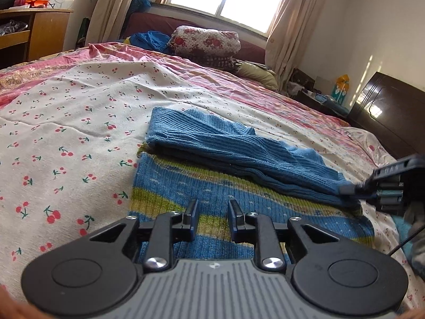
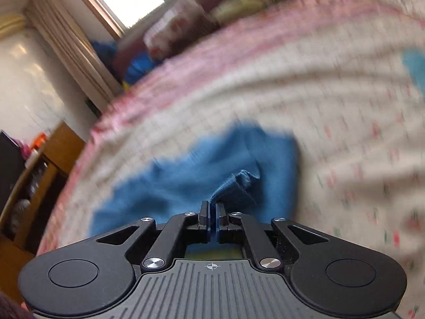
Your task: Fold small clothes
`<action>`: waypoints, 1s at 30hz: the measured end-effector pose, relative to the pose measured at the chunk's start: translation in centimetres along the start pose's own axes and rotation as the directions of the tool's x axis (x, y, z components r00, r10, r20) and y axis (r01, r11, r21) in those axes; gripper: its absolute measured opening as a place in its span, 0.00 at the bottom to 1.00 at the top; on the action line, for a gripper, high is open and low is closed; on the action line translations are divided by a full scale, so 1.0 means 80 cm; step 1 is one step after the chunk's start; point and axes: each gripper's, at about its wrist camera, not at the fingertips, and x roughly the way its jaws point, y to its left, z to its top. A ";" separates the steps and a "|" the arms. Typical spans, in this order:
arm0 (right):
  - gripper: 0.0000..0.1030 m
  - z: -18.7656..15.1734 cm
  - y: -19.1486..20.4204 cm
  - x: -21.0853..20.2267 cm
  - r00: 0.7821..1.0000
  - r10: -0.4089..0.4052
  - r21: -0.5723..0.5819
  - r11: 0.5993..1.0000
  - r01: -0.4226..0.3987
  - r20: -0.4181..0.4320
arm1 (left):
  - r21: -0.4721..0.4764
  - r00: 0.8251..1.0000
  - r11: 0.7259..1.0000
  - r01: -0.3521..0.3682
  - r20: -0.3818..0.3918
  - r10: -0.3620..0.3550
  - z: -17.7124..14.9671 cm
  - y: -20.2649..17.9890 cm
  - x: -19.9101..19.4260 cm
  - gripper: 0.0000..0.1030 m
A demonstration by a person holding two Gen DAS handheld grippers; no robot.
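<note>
Far left in the left wrist view there's a wooden cabinet (image 1: 39, 32) w/ some orange stuff on top, then the bed (image 1: 79, 101) w/ a cherry-print sheet takes up most of the pic. Striped blue/green knit sweater (image 1: 212, 194) lies flat on the bed, and its plain blue sleeve (image 1: 239, 154) is folded across it diagonally, collar end up-left, cuff end down-right. Left hand-held gripper (image 1: 212, 214) sits low over the striped part near the hem, fingers a bit apart, nothing pinched btw them. At the right edge the right hand-held gripper (image 1: 348, 190) comes in sideways, tip right on the sleeve's cuff end. Right wrist view is super blurry, but the fingers are nearly together and a bunched bit of blue ribbed knit sticks up from the tips, so it's clamped on the sleeve. Floral pillow (image 1: 204, 41) by the window at the back.
</note>
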 end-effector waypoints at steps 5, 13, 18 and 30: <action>0.15 0.006 -0.006 -0.016 0.999 0.023 0.010 1.000 -0.024 0.035 | 0.019 1.000 1.000 -0.007 -0.004 0.007 -0.003 -0.001 0.003 0.28; 0.34 0.017 -0.017 -0.004 1.000 -0.017 0.054 0.998 0.016 0.017 | 0.037 1.000 0.999 -0.014 0.001 0.014 -0.004 -0.005 0.003 0.29; 0.11 0.023 -0.002 0.005 1.000 -0.030 -0.011 1.000 0.030 0.008 | 0.030 1.000 0.999 -0.015 0.012 0.014 0.002 -0.004 -0.003 0.29; 0.13 0.013 0.003 0.008 0.996 -0.081 -0.232 0.970 0.072 -0.027 | 0.091 0.995 0.991 -0.097 0.041 0.094 0.078 0.004 0.040 0.38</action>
